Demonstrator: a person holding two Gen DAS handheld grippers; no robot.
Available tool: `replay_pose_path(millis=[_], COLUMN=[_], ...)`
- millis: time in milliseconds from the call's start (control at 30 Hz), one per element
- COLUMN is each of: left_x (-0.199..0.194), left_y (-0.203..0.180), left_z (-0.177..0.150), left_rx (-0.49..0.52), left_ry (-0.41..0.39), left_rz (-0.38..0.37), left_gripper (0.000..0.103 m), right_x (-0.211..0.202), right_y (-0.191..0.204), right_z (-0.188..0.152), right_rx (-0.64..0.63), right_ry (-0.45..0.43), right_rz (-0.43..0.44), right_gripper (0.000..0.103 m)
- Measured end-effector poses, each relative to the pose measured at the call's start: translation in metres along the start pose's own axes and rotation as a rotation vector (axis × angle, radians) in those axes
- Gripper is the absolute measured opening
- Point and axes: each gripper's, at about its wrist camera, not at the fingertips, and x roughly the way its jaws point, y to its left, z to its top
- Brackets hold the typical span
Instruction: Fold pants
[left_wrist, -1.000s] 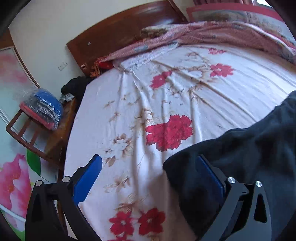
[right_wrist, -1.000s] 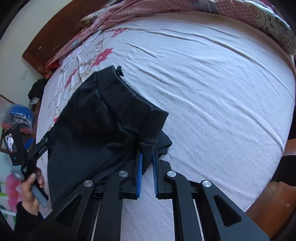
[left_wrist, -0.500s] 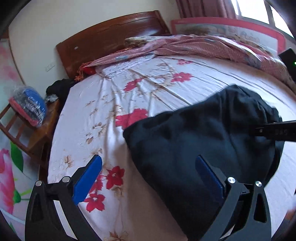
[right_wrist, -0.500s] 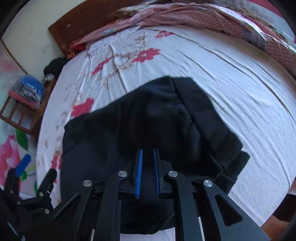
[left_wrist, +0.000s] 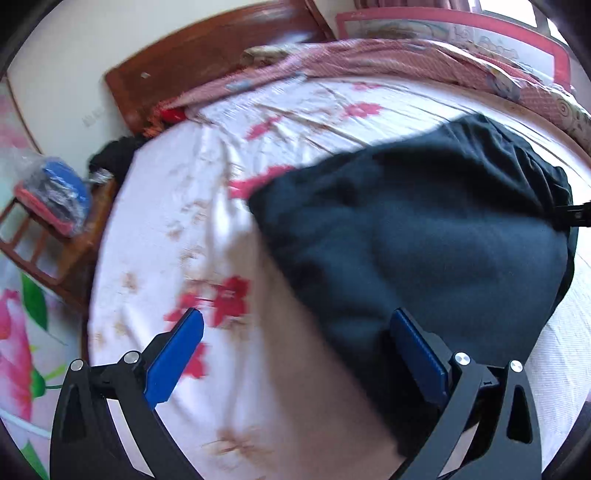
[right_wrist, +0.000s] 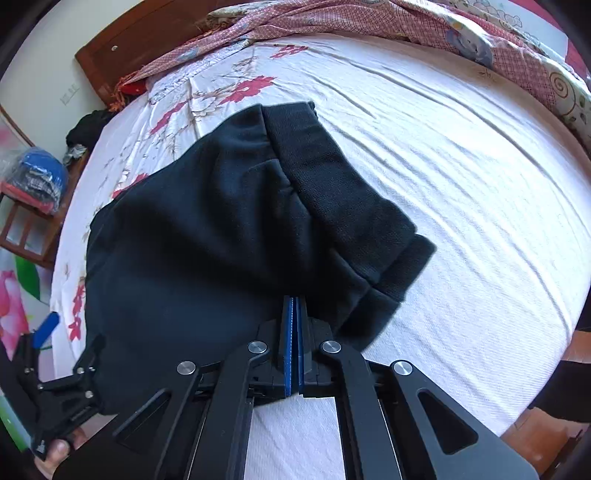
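Black pants (right_wrist: 236, 221) lie folded in a thick bundle on the white floral bed sheet (right_wrist: 461, 192); they also show in the left wrist view (left_wrist: 424, 229). My right gripper (right_wrist: 294, 314) is shut at the bundle's near edge, the pads pressed together with no cloth visible between them. My left gripper (left_wrist: 295, 343) is open wide at the bundle's left corner; its right blue pad (left_wrist: 417, 350) touches the black cloth and its left pad (left_wrist: 177, 354) hangs over the sheet. The left gripper also shows in the right wrist view (right_wrist: 55, 369).
A wooden headboard (left_wrist: 207, 62) and a pink patterned quilt (right_wrist: 406, 22) lie at the far side of the bed. A wooden chair (left_wrist: 48, 236) holding a plastic bag of clothes (left_wrist: 55, 195) stands left of the bed. Dark clothing (right_wrist: 88, 129) is heaped by the headboard corner.
The pants have been laid down flatter on the sheet. My right gripper's pads have closed fully together. My left gripper has stayed open and moved along the bundle's left edge.
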Motion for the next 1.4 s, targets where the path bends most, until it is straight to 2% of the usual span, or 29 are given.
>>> replay_pose_path(millis=[33,133,200,233,300,333,500,567,733,933,1067,1133,1167,1200,1267,1333,1400], left_x=[-0.008,-0.029,-0.043,-0.049,-0.065,-0.074,-0.114,-0.123,-0.137,-0.139,-0.128,-0.115,-0.108,-0.095,-0.069,-0.043,-0.019], left_y=[0.007,0.029,0.041,0.047,0.057,0.062,0.077,0.078,0.066,0.036,0.017,0.015,0.016,0.019,0.031,0.043,0.057], left_z=[0.001,0.004,0.005,0.004,0.003,0.002,-0.007,-0.010,-0.025,-0.047,-0.059,-0.062,-0.061,-0.055,-0.038,-0.021,-0.007], left_rx=[-0.019,-0.097,-0.129,-0.144,-0.175,-0.191,-0.252,-0.268,-0.286,-0.262,-0.244,-0.264,-0.273,-0.284,-0.307,-0.346,-0.411], left_ry=[-0.017,-0.046,-0.058,-0.067,-0.085,-0.098,-0.149,-0.151,-0.112,-0.052,-0.005,-0.006,0.000,0.008,0.026,0.076,0.096], left_rz=[0.000,-0.007,0.008,0.025,0.041,0.050,0.067,0.045,-0.013,-0.093,-0.157,-0.146,-0.145,-0.167,-0.126,-0.213,-0.198], left_gripper=[0.101,0.101,0.101,0.101,0.101,0.101,0.101,0.101,0.101,0.101,0.101,0.101,0.101,0.101,0.101,0.101,0.101], right_x=[-0.009,-0.034,-0.048,-0.054,-0.067,-0.074,-0.100,-0.108,-0.113,-0.111,-0.102,-0.098,-0.096,-0.090,-0.080,-0.066,-0.054], right_y=[0.004,0.013,0.021,0.024,0.031,0.036,0.052,0.056,0.061,0.053,0.042,0.031,0.024,0.011,-0.005,-0.027,-0.042], right_z=[0.002,0.004,0.003,0.003,0.000,-0.002,-0.013,-0.024,-0.047,-0.073,-0.085,-0.081,-0.076,-0.063,-0.037,0.003,0.030], right_rx=[-0.025,-0.077,-0.110,-0.124,-0.158,-0.173,-0.206,-0.207,-0.221,-0.214,-0.188,-0.160,-0.139,-0.112,-0.091,-0.079,-0.067], right_ry=[-0.019,-0.069,-0.096,-0.101,-0.115,-0.128,-0.166,-0.175,-0.154,-0.106,-0.061,-0.058,-0.067,-0.063,-0.058,-0.068,-0.067], right_rz=[-0.015,-0.034,-0.029,-0.029,-0.021,-0.024,0.001,0.013,0.012,0.011,0.076,0.099,0.149,0.193,0.211,0.247,0.263], right_gripper=[0.003,0.019,0.036,0.040,0.060,0.062,0.063,0.063,0.063,0.063,0.063,0.063,0.063,0.063,0.063,0.063,0.063])
